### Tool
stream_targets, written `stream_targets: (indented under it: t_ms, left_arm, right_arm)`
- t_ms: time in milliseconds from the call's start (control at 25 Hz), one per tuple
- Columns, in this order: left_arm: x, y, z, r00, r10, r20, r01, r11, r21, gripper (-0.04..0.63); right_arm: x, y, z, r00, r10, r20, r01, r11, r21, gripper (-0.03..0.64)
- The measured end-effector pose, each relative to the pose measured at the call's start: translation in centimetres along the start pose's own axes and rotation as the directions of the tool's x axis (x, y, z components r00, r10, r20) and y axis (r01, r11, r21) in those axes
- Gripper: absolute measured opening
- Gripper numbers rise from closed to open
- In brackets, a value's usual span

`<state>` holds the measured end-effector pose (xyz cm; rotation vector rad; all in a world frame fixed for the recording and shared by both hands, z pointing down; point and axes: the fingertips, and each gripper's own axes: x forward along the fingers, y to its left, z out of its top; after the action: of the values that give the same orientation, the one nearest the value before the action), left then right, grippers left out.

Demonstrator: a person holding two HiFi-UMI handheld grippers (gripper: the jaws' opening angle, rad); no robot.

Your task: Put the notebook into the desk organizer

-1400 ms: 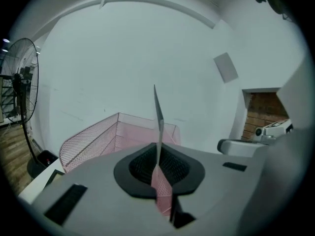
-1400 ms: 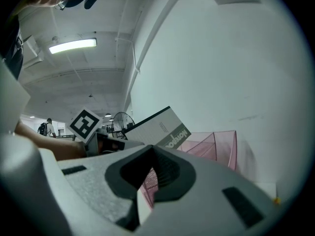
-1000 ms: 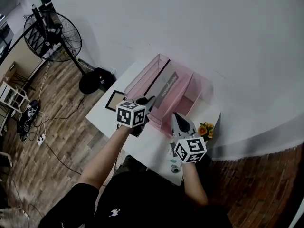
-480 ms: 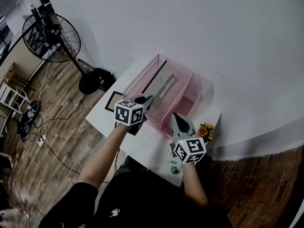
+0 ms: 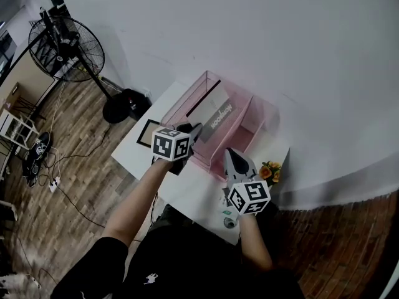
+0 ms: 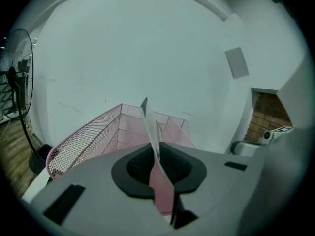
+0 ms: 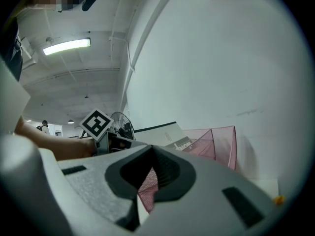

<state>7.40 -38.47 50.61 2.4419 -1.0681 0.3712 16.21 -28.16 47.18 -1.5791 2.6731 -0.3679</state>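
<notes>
A pink mesh desk organizer (image 5: pixel 209 80) stands on the white table against the wall. The grey notebook (image 5: pixel 219 113) leans slantwise inside its long compartment, its printed cover facing up. My left gripper (image 5: pixel 196 131) is at the notebook's near corner, at the organizer's front end. In the left gripper view the notebook's thin edge (image 6: pixel 150 132) runs between the nearly closed jaws, with the organizer (image 6: pixel 93 136) beyond. My right gripper (image 5: pixel 234 156) hovers shut and empty in front of the organizer's right part. From the right gripper view the notebook (image 7: pixel 167 134) and the organizer (image 7: pixel 216 141) lie ahead.
A black picture frame (image 5: pixel 149 131) lies on the table left of my left gripper. Orange flowers (image 5: pixel 271 170) sit at the right edge, and a small round item (image 5: pixel 229 220) at the near edge. A standing fan (image 5: pixel 65 48) and cables are on the wood floor to the left.
The notebook has tipped lower inside the organizer. My left gripper has shifted slightly back and left. The right gripper has stayed in place.
</notes>
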Motion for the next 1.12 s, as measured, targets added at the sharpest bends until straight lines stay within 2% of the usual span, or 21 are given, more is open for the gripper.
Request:
stream_targets:
  t_ms: [160,280,680,720,840,960,1040,1120]
  left_arm:
    - [0.0,1.0,-0.9,0.998,0.054,-0.025,-0.053,0.998,0.016,0.064]
    - [0.1,1.6,-1.8,0.995,0.076,-0.064,-0.076,0.997,0.000,0.083]
    - [-0.3,1.9,-2.6,0.981,0.056,-0.183,-0.057,0.998,-0.003,0.151]
    - [-0.3,1.9,-2.7,0.980,0.048,-0.194,-0.050,0.999,-0.004,0.165]
    - [-0.2,1.3,-3.2,0.971,0.010,-0.237,-0.009,1.000,0.006,0.305]
    - [-0.5,1.2,-3.9,0.960,0.031,-0.279,-0.014,0.998,0.064,0.324]
    - [-0.7,1.3,-4.3,0.945,0.076,-0.319,-0.028,0.988,0.154,0.324]
    - [-0.8,1.5,-4.5,0.928,0.130,-0.350,-0.041,0.967,0.252,0.324]
  right_arm:
    - [0.0,0.2,-0.1,1.000,0.006,0.001,-0.006,1.000,0.000,0.002]
    - [0.0,0.4,-0.2,1.000,0.010,-0.001,-0.010,1.000,0.001,0.002]
    - [0.0,0.6,0.2,1.000,0.020,0.007,-0.020,1.000,-0.004,0.002]
    - [0.0,0.6,0.2,1.000,0.022,0.006,-0.022,1.000,-0.007,0.002]
    - [0.2,0.6,0.0,1.000,0.021,-0.007,-0.021,0.999,-0.026,0.002]
    - [0.4,0.8,-0.4,0.999,0.012,-0.034,-0.015,0.998,-0.064,0.002]
    - [0.7,1.0,-0.5,0.999,0.016,-0.046,-0.019,0.996,-0.084,0.002]
    - [0.8,1.2,-0.7,0.998,0.025,-0.052,-0.029,0.996,-0.089,0.002]
